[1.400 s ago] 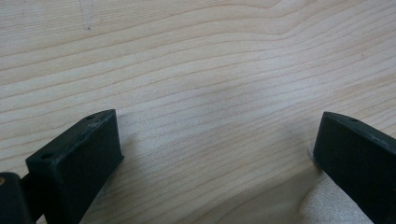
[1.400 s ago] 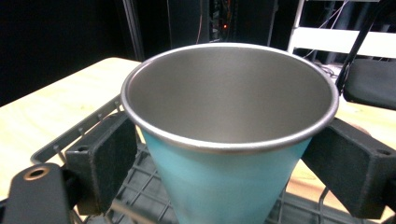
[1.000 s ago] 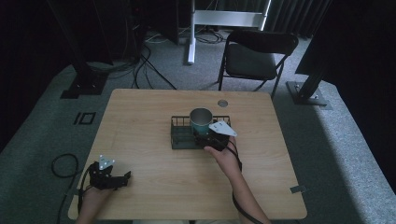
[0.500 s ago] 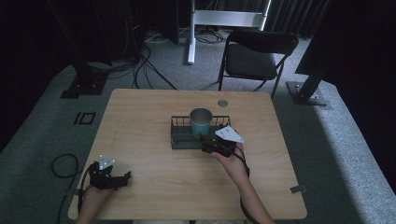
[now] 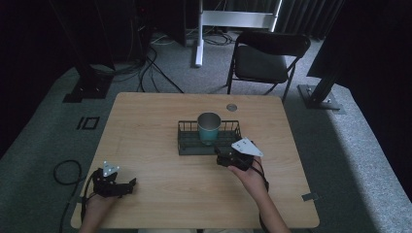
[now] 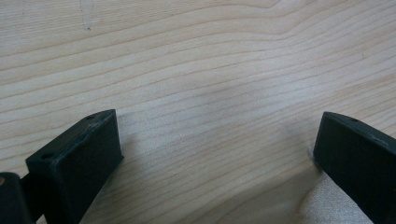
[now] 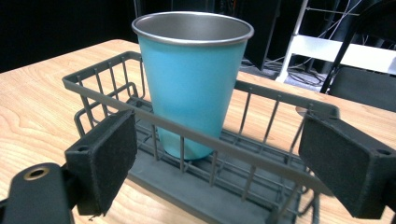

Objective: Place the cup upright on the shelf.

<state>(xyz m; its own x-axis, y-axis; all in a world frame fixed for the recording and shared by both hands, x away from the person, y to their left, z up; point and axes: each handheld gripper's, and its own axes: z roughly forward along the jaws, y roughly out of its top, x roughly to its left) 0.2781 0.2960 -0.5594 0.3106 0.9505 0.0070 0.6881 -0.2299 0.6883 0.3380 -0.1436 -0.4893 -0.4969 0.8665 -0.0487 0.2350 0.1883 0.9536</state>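
- A light wooden table [image 5: 160,121] carries a dark wire basket [image 5: 187,145] near its middle, a little toward the far edge.
- A teal cup [image 5: 209,128] with a bare metal rim stands upright inside the basket, at about the middle of its length.
- In the right gripper view the cup [image 7: 191,84] rises well above the basket's [image 7: 102,74] top rail, its base on the basket floor.
- The right gripper [image 5: 222,158] sits just off the basket's near right corner, held in a hand [image 5: 248,175] that comes in from the table's near edge.
- Its jaws stand wide apart in the right gripper view [image 7: 219,168], holding nothing; the basket's near rail runs across between them, and whether they touch it cannot be told.
- The left gripper [image 5: 130,184] rests near the table's near left corner, well apart from the basket.
- In the left gripper view [image 6: 217,154] its jaws are spread wide, with only bare wood grain between them.
- A small round grommet [image 5: 231,107] sits in the tabletop near the far edge.
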